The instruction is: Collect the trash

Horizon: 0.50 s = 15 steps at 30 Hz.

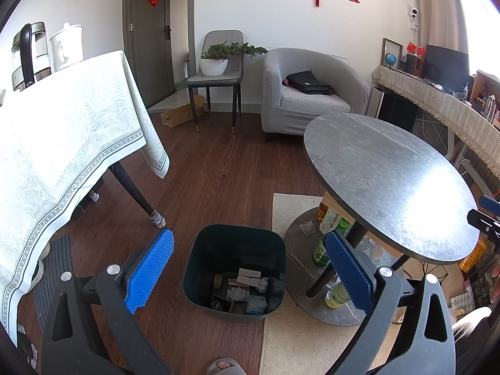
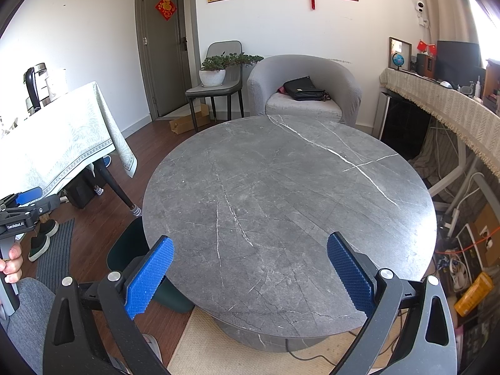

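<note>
A dark green bin (image 1: 281, 259) stands on the wood floor beside the round grey marble table (image 1: 384, 175). Crumpled paper, wrappers and a tape roll lie at its bottom (image 1: 240, 290). My left gripper (image 1: 248, 268) hangs open above the bin, nothing between its blue pads. My right gripper (image 2: 250, 278) is open over the near edge of the marble table (image 2: 281, 206), also holding nothing. The bin (image 2: 125, 250) peeks out left of that table in the right wrist view. The left gripper's body (image 2: 22, 209) shows at the far left there, held by a hand.
A table under a pale patterned cloth (image 1: 62, 143) stands to the left, its legs near the bin. Bottles (image 1: 328, 222) sit on the round table's lower shelf. A beige rug (image 1: 297, 343), a grey armchair (image 1: 309, 93) and a chair with a plant (image 1: 218, 62) lie beyond.
</note>
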Available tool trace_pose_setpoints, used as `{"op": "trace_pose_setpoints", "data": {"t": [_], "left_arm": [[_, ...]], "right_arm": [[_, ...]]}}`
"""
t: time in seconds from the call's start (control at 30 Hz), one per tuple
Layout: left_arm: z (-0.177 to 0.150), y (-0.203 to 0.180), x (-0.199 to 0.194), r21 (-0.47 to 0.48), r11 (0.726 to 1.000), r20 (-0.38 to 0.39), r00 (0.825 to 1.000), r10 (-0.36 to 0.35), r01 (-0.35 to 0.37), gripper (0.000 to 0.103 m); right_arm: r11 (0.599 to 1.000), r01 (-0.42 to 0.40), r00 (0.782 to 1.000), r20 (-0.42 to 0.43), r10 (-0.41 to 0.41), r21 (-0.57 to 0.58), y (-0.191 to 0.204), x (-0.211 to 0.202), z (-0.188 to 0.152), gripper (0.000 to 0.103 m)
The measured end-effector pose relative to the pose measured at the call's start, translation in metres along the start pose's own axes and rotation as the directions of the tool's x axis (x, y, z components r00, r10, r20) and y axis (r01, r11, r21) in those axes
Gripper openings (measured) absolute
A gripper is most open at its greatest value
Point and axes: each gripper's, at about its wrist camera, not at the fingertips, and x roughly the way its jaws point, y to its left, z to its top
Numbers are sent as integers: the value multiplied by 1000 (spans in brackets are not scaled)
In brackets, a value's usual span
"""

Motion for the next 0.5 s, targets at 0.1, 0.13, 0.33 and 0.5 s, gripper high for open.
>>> {"op": "trace_pose_setpoints", "data": {"t": [0.1,0.13,0.33,0.5], "left_arm": [[0,-1,0,1,1000,1,1000,-1,1,100],[0,-1,-1,1,1000,0,1000,-1,1,100],[0,-1,0,0,1000,0,1000,3,-3,100],[3,-3,0,4,1000,-3,1000,7,-7,100]], "right_arm": [[1000,0,1000,0,0,0,0,0,0,99],[1000,1,1000,0,-1,0,0,0,0,99],[1000,0,1000,0,0,-1,0,0,0,99],[1000,1,1000,0,-1,0,0,0,0,99]]}}
